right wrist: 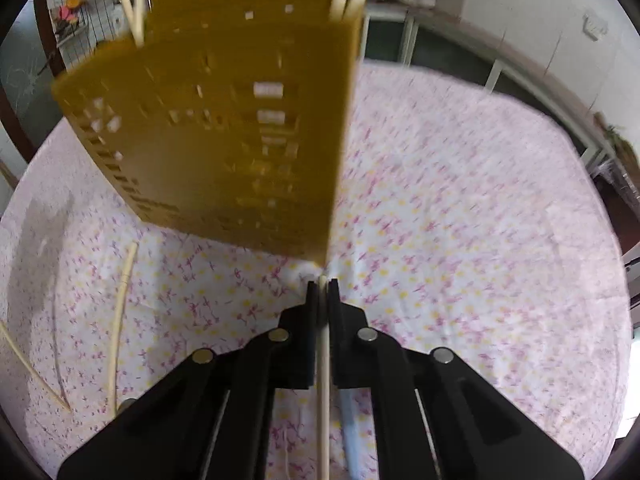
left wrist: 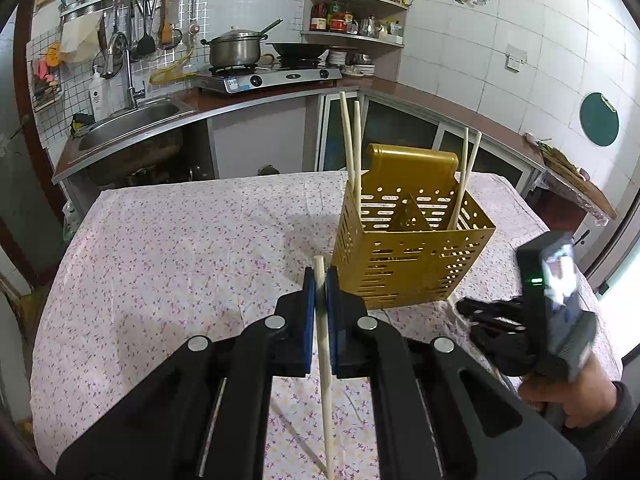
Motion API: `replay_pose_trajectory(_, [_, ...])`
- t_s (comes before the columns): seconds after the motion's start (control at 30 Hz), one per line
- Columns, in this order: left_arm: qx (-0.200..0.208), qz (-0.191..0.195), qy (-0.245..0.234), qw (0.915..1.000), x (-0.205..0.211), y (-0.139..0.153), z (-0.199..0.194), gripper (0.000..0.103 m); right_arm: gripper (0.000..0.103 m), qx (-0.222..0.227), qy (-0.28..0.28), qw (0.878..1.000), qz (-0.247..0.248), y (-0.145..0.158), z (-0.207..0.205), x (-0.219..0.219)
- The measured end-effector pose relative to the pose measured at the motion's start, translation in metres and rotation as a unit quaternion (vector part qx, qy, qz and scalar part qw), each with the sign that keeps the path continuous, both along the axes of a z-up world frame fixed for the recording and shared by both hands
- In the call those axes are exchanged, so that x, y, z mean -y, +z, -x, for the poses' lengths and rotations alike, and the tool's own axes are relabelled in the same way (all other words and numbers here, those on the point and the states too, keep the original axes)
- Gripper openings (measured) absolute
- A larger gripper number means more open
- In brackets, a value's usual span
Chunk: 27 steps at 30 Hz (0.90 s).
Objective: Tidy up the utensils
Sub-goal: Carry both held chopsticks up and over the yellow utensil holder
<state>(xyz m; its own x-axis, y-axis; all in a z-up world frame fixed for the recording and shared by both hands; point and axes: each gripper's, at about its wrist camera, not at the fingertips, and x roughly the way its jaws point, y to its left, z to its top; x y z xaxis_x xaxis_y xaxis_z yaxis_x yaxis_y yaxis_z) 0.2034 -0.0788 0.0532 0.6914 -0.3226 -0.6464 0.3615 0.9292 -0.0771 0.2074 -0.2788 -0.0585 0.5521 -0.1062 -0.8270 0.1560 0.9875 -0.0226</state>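
A kitchen corner, stove (left wrist: pixel 272 76) and sink (left wrist: pixel 132 120) at the back, and up front a table (left wrist: pixel 180 240) under a floral cloth. Left claw (left wrist: pixel 320 280) is clenched on a chopstick (left wrist: pixel 325 360) that runs back between its fingers. Just ahead and to its right stands the yellow holder (left wrist: pixel 412 248), two chopstick pairs (left wrist: pixel 352 140) upright inside. Right claw (right wrist: pixel 321 286) grips its own stick (right wrist: pixel 323 360), tip just shy of the holder's corner, which looms blurred dead ahead. Left of that claw, loose sticks (right wrist: pixel 120 320) lie on the cloth.
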Motion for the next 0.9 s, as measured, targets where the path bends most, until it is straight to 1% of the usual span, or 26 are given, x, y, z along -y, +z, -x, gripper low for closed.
replay_pose_trajectory(0.1, [0.003,-0.002,0.003,1.0000,0.002,0.000,0.002,0.004,0.005,0.052,-0.001,0.999,0.000,0.028,0.018,-0.003])
replay_pose_trajectory(0.17, [0.005,-0.003,0.005,1.0000,0.002,0.000,0.003,0.004,0.005,0.092,-0.001,0.996,-0.009,0.050,0.033,-0.002])
replay_pose_trajectory(0.33, [0.007,-0.001,0.008,0.9999,0.002,0.002,0.007,0.004,0.005,0.162,0.005,0.986,-0.025,0.091,0.061,-0.001])
replay_pose_trajectory(0.43, [0.009,-0.003,0.008,0.9999,0.003,0.004,0.010,0.004,0.005,0.188,0.012,0.982,-0.032,0.106,0.071,0.000])
replay_pose_trajectory(0.53, [0.009,-0.004,0.009,0.9999,0.003,0.004,0.012,0.004,0.005,0.202,0.016,0.979,-0.034,0.115,0.073,0.005])
replay_pose_trajectory(0.73, [0.012,-0.007,0.008,0.9999,0.004,0.006,0.015,0.004,0.005,0.203,0.016,0.978,-0.034,0.112,0.073,0.010])
replay_pose_trajectory(0.9, [0.013,-0.006,0.010,0.9999,0.004,0.009,0.018,0.004,0.005,0.218,0.016,0.975,-0.035,0.122,0.084,0.015])
